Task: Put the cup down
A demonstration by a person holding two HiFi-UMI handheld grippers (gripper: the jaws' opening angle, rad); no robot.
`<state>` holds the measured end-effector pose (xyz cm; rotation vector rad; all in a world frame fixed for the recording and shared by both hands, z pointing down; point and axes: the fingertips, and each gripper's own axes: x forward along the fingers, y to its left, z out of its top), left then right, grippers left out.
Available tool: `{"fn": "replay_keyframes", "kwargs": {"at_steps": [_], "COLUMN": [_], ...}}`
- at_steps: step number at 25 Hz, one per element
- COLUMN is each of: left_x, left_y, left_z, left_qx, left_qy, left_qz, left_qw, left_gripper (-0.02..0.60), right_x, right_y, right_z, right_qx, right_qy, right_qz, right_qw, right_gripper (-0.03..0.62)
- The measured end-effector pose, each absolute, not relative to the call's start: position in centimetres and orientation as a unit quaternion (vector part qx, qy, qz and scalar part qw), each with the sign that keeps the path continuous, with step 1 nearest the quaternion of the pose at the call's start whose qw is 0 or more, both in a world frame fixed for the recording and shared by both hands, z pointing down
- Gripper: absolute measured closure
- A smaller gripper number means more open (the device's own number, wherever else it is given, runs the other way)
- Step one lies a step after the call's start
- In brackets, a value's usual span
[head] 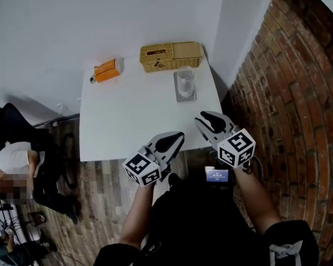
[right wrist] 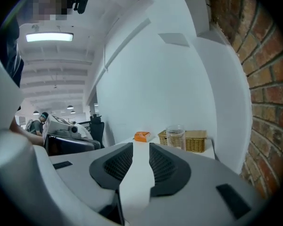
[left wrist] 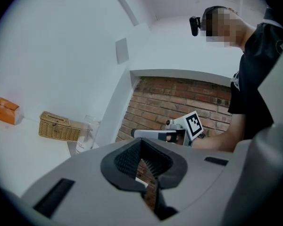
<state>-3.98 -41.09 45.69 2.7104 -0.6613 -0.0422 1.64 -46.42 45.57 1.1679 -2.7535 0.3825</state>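
a clear glass cup is seen standing upright on a small grey tray at the far right part of the white desk. the cup is empty as far as can be told, and its wall is see-through with faint print low down. just behind it a wicker basket is set against the wall, and an orange box lies further to the left, apart from both. the cup is touched by neither claw.

both claws are held in the air at the near edge of the desk, well apart from the cup, with bare forearms seen behind them in the head view. the left claw is held roughly level and angled towards the right, so that the brick wall and the other claw are taken in by the left gripper view; its jaws are seen brought together at the tips, with nothing caught between them. the right claw is pointed over the desk towards the cup and tipped slightly downward. its jaws are seen a little apart in the right gripper view, with only a narrow strip of desk showing through the gap and nothing gripped.

a seated person is seen at the left, on the wooden floor.
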Motion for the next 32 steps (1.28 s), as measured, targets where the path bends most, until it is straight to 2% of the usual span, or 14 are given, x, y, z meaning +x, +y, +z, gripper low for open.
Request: {"fn": "replay_keyframes", "kwargs": {"at_steps": [8,32], "left_x": [-4.4,-4.7], "left_y": [-40.8,-41.4], "left_z": [45.7,45.8], "left_qx": [0.959,0.958], "left_qy": [-0.229,-0.235], "left_qz": [-0.002,0.004], "left_qw": [0.167,0.165], "left_gripper": [0.574,0.574], "right_x": [2.0,2.0], "right_y": [-45.8,-47.2], "right_z": [46.0,46.4], "right_qx": [0.403,0.410], "right_qy": [-0.903,-0.899], "right_qz": [0.125,0.131], "right_qw": [0.077,0.083], "right_gripper": [0.547,0.565]}}
